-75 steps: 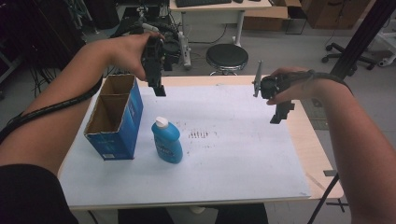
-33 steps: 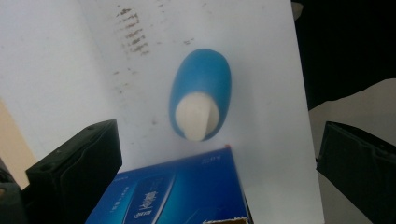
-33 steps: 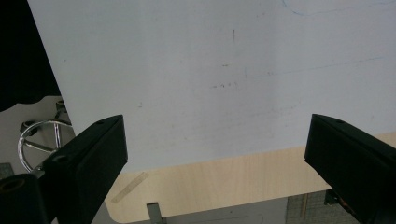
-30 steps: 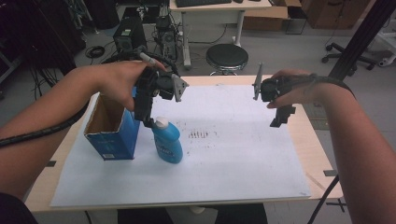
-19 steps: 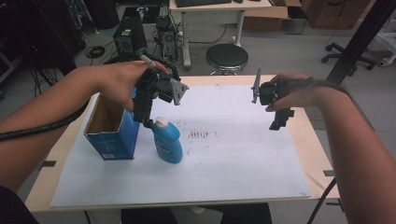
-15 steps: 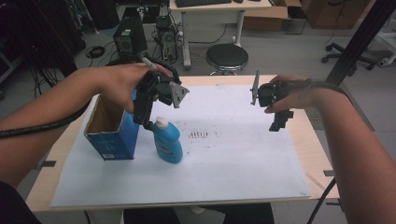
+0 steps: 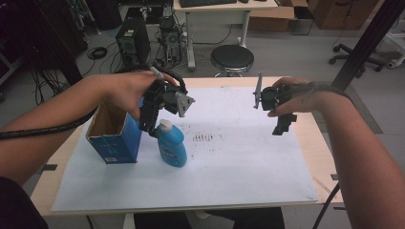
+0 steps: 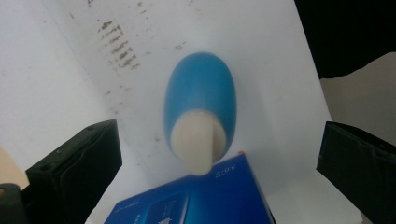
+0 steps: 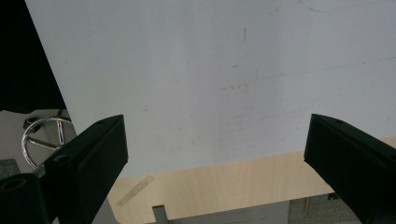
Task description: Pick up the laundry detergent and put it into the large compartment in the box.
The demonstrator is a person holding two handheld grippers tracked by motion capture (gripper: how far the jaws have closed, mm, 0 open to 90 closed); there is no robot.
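My left gripper [image 8: 205, 140] jaws wide apart over upright blue plastic bottle w/ white cap [image 8: 201, 116], beside open blue cardboard box [image 7: 112, 136], right gripper [image 9: 215, 154] also spread, above white paper sheet [image 9: 187, 70].

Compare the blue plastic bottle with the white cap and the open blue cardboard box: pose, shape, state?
Pose: the blue plastic bottle lies on its side, white cap toward the far edge; the blue cardboard box stands upright. Shape: the bottle is rounded, the box square-edged. State: the bottle is capped, the box open on top. Both are blue and sit side by side on the white paper sheet.
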